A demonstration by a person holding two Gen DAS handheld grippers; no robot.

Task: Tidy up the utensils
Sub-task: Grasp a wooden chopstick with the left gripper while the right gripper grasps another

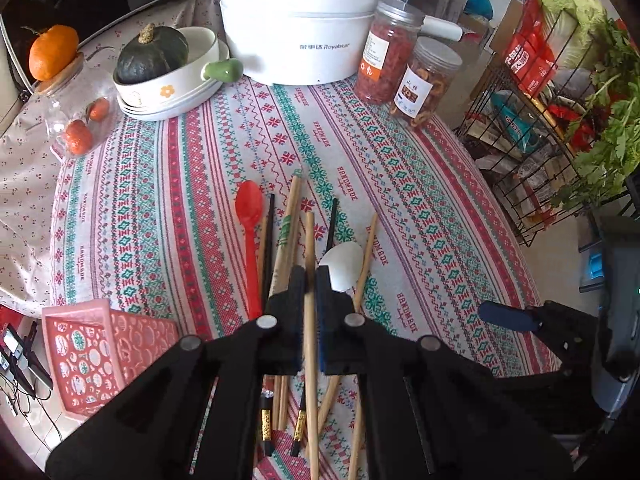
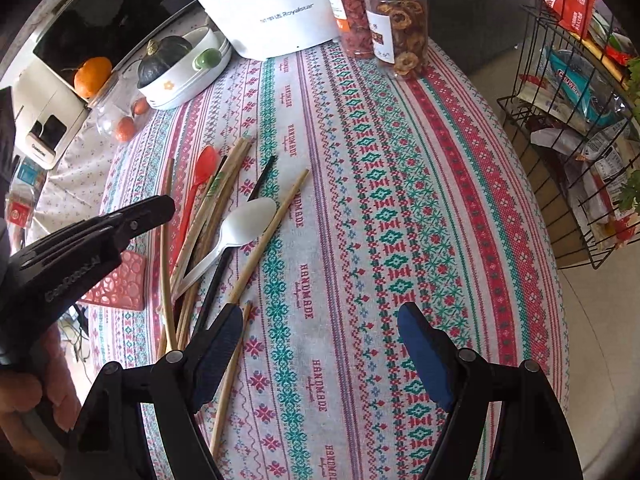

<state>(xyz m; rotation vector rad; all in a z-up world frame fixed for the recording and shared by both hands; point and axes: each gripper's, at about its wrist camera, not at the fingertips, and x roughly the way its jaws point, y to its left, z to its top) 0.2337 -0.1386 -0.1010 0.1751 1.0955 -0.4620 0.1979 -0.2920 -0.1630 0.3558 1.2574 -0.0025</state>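
Left wrist view first: the left gripper (image 1: 307,280) has its jaws closed down to a narrow slot on a bamboo chopstick (image 1: 310,320), which runs lengthwise between the two pads. Under and around it lies a loose pile of utensils on the patterned tablecloth (image 1: 420,184): a white plastic spoon (image 1: 343,266) just right of the pads, a red plastic spoon (image 1: 250,232) to the left, a black chopstick (image 1: 269,240) beside it, and a paper-wrapped pair of chopsticks (image 1: 286,236) pointing away. A pink basket (image 1: 86,354) sits at the near left edge of the table, apart from the pile.

Right wrist view shows the right gripper (image 2: 320,348) with its jaws spread wide and nothing between them, hovering over bare cloth to the right of the pile; its left pad lies just beside another bamboo chopstick (image 2: 266,240).

Farther back stand a stack of white dishes (image 1: 172,96) holding a dark green squash (image 1: 152,54), a glass jar (image 1: 76,120), a white cooker (image 1: 296,20), and two clear jars of dried food (image 1: 430,80). Off the table's right edge is a wire rack (image 1: 532,128) of packets and greens.
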